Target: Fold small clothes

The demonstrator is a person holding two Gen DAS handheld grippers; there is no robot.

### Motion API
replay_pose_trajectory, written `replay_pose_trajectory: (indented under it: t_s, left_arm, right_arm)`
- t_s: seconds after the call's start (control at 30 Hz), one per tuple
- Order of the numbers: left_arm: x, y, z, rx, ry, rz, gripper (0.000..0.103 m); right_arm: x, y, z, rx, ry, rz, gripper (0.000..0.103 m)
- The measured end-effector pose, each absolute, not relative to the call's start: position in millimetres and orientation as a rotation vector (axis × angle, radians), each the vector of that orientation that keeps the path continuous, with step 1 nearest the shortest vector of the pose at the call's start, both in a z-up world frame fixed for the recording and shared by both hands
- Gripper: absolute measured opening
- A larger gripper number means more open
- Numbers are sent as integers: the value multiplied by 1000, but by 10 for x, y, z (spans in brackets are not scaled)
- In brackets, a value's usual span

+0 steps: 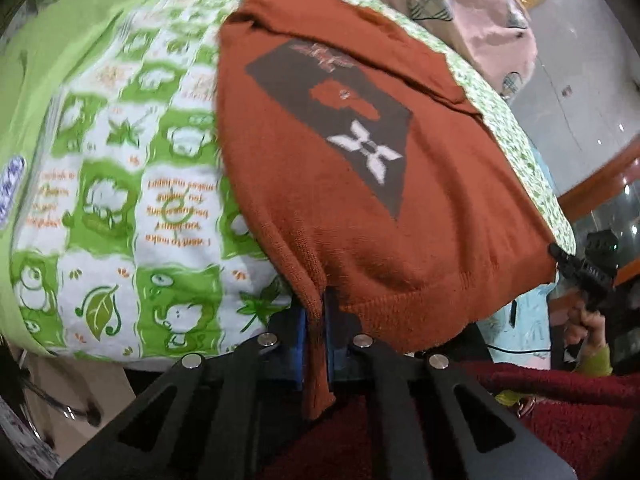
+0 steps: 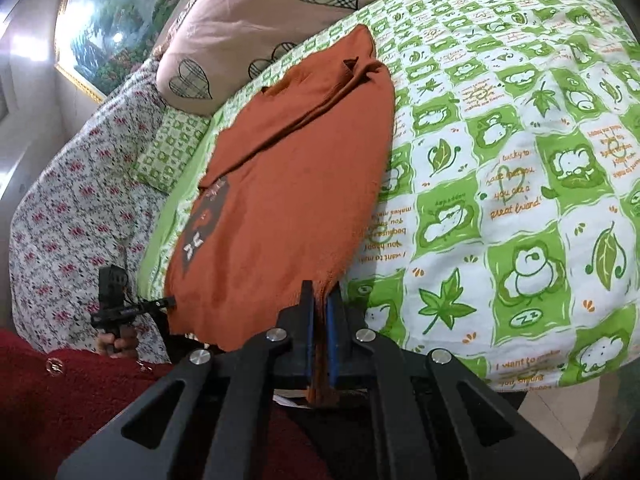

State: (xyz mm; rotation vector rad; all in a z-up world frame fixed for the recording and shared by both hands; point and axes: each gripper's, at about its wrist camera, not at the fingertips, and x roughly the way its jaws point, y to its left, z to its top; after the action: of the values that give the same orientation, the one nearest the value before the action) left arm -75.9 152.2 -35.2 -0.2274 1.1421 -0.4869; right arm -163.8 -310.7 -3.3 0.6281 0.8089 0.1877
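A small rust-orange knitted sweater [image 1: 320, 184] with a dark patch and a white flower lies spread on a bed with a green-and-white cartoon bedsheet [image 1: 120, 200]. My left gripper [image 1: 316, 312] is shut on the sweater's hem corner, and the cloth hangs down between its blue pads. The other gripper [image 1: 576, 268] holds the hem's far corner at the right edge of this view. In the right wrist view the sweater [image 2: 288, 200] stretches away along the bed, and my right gripper [image 2: 320, 304] is shut on its hem. The left gripper [image 2: 160, 304] pinches the opposite corner.
A pink pillow with plaid hearts [image 2: 256, 20] lies at the head of the bed. A floral quilt [image 2: 72, 216] lies along the left side. The sheet [image 2: 520, 200] spreads wide to the right of the sweater. The person's red sleeve [image 2: 60, 400] is close below.
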Motion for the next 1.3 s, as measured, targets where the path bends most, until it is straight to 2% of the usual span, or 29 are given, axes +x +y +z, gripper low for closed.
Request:
replay_pose_trajectory:
  t_s: [0.33, 0.7, 1.03, 1.3]
  left_arm:
    - [-691, 1857, 283, -423, 894, -493, 3]
    - [342, 1699, 841, -396, 700, -482, 3]
    - [1672, 1547, 682, -422, 696, -396, 3]
    - [2231, 1544, 521, -432, 728, -360, 3]
  right_arm:
    - [-1475, -3215, 321, 710, 633, 259, 6]
    - [-485, -3529, 831, 674, 478, 254, 6]
    - [761, -3877, 742, 643, 547, 178, 6]
    - [1408, -4144, 555, 674, 605, 152, 6]
